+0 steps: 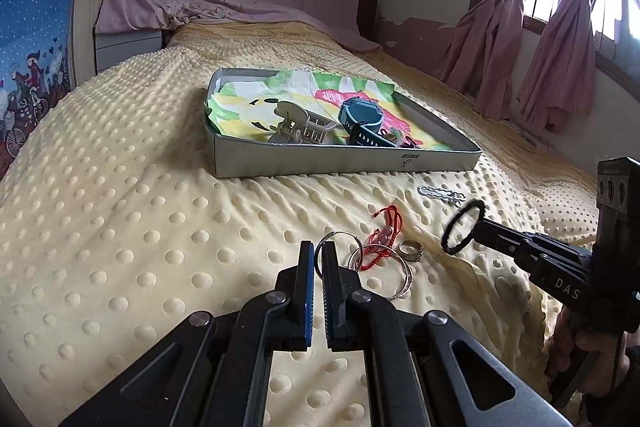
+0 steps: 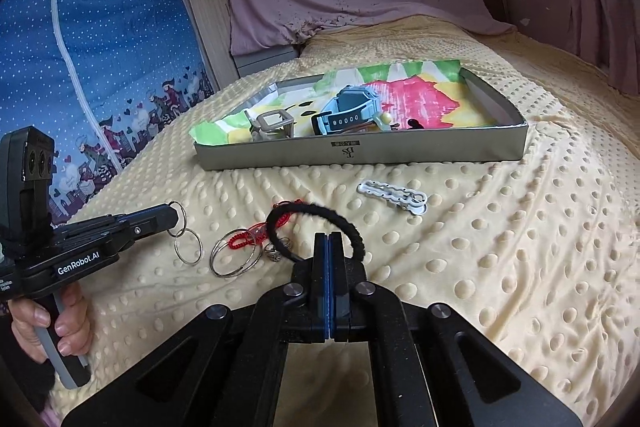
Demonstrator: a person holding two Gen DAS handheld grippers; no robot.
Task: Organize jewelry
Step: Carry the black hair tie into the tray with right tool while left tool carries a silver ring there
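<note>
Your left tool [image 1: 316, 259] is pinching a silver hoop [image 1: 326, 247] between nearly closed pads; in the right wrist view a second hoop [image 2: 188, 246] is hanging linked below it, just off the bed [image 1: 120, 227]. Your right tool [image 2: 329, 247] is clamped fully together on a black hair tie [image 2: 320, 217], which is standing up as a loop above the pads.

Lying loose on the bed just beyond the tools are a red cord [image 2: 250, 237], a larger pair of hoops [image 2: 234, 259], a small ring [image 2: 276, 253] and, nearer the tray [image 2: 360, 157], a white clip [image 2: 394, 195]. The tray is already holding a claw clip [image 2: 272, 125] and a watch [image 2: 348, 111] on coloured paper.

The risks, as I judge them: the hoop is thin and smooth, so it could be slipping or swinging out of that narrow grip as you are carrying it, and the dangling hoop could be catching the red cord. The tie is held by a small bite and could spring free. Both tools are heading for the same tray, so they could be colliding at its near wall.
</note>
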